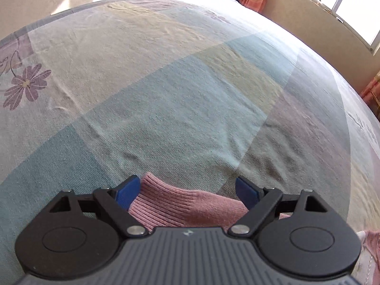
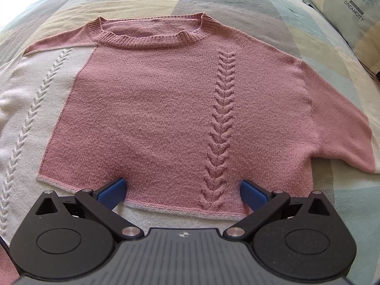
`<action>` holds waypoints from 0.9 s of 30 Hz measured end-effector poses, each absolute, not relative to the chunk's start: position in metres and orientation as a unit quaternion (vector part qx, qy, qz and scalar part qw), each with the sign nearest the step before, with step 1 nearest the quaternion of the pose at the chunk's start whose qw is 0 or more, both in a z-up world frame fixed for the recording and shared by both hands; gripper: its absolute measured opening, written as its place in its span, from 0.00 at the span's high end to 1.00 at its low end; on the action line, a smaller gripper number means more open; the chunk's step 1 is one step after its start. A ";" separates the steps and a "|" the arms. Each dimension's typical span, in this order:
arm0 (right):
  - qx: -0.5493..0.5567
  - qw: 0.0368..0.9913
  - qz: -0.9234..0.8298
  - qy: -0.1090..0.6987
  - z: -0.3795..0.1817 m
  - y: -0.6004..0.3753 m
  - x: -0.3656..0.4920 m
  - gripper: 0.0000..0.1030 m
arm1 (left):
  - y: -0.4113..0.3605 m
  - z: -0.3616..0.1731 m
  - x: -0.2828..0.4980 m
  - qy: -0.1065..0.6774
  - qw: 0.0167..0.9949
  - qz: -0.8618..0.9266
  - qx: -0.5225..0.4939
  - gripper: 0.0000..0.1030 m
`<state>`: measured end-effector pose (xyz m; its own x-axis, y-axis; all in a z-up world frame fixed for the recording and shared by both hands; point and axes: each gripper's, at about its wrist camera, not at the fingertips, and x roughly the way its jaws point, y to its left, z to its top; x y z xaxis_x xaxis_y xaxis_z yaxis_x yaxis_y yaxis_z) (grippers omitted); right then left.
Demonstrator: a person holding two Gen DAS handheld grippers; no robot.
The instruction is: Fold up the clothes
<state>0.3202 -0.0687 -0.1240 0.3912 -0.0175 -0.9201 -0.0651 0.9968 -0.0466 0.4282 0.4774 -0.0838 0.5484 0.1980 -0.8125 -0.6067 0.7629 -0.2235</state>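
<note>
Folding has barely begun, judging by how the sweater (image 2: 180,109) is laid out flat and face up on the bed (image 2: 237,4), its neckline toward the far edge and its hem toward the near edge. At the left, in the right wrist view, a white panel with a braided rib (image 2: 28,118) is seen beside the pink body; whether it is part of the same garment or another piece cannot be told. A ribbed pink cuff (image 1: 166,204) is seen between the jaws of the left gripper (image 1: 187,191); the jaws are spread wide and no grip on the cuff is shown. Further right, the right gripper (image 2: 182,191) is held over the hem, its jaws open with the knit below them and nothing clamped. At the right, one sleeve (image 2: 342,128) is spread outward toward the bed's right edge, near a pillow (image 2: 344,7) in the far right corner. Both sleeves and the body remain to be folded; no finished fold is visible.
</note>
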 end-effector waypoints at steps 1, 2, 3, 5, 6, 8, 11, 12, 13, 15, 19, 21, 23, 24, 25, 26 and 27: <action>-0.036 0.832 0.010 0.553 -0.124 -0.068 0.320 0.00 | 0.475 -0.080 0.430 0.413 0.847 0.225 -0.248 0.15; -0.034 0.831 0.006 0.555 -0.124 -0.067 0.320 0.00 | 0.471 -0.076 0.430 0.413 0.852 0.205 -0.249 0.15; -0.032 0.830 0.001 0.556 -0.124 -0.067 0.320 0.00 | 0.463 -0.073 0.431 0.413 0.857 0.175 -0.252 0.15; -0.026 0.828 -0.011 0.560 -0.124 -0.065 0.320 0.00 | 0.450 -0.072 0.435 0.423 0.861 0.117 -0.258 0.15; -0.023 0.826 -0.017 0.562 -0.124 -0.065 0.320 0.00 | 0.445 -0.076 0.437 0.429 0.859 0.099 -0.260 0.15; -0.020 0.825 -0.025 0.565 -0.124 -0.064 0.320 0.00 | 0.437 -0.083 0.440 0.441 0.856 0.067 -0.263 0.14; -0.013 0.819 -0.039 0.572 -0.123 -0.063 0.321 0.00 | 0.445 -0.090 0.439 0.442 0.860 0.120 -0.227 0.15; -0.010 0.817 -0.044 0.575 -0.123 -0.063 0.322 0.00 | 0.448 -0.089 0.438 0.441 0.862 0.137 -0.210 0.15; -0.010 0.815 -0.049 0.578 -0.123 -0.062 0.323 0.00 | 0.449 -0.089 0.437 0.442 0.863 0.153 -0.191 0.15; -0.010 0.811 -0.058 0.582 -0.123 -0.060 0.323 0.00 | 0.438 -0.081 0.435 0.443 0.872 0.151 -0.144 0.15; -0.003 0.811 -0.075 0.580 -0.123 -0.058 0.321 0.00 | 0.406 -0.064 0.427 0.434 0.891 0.092 -0.094 0.15; -0.001 0.811 -0.083 0.579 -0.123 -0.057 0.319 0.00 | 0.382 -0.057 0.424 0.429 0.897 0.048 -0.091 0.15; -0.005 0.813 -0.085 0.576 -0.123 -0.055 0.318 0.00 | 0.352 -0.049 0.422 0.427 0.898 -0.012 -0.102 0.15; -0.010 0.814 -0.083 0.575 -0.122 -0.054 0.317 0.00 | 0.336 -0.046 0.421 0.427 0.896 -0.046 -0.110 0.15; -0.016 0.815 -0.079 0.573 -0.122 -0.053 0.317 0.00 | 0.320 -0.042 0.419 0.427 0.893 -0.080 -0.118 0.15; -0.023 0.817 -0.075 0.571 -0.122 -0.053 0.317 0.00 | 0.301 -0.039 0.417 0.429 0.887 -0.121 -0.120 0.15; -0.030 0.819 -0.069 0.569 -0.122 -0.052 0.316 0.00 | 0.283 -0.035 0.414 0.430 0.880 -0.161 -0.123 0.15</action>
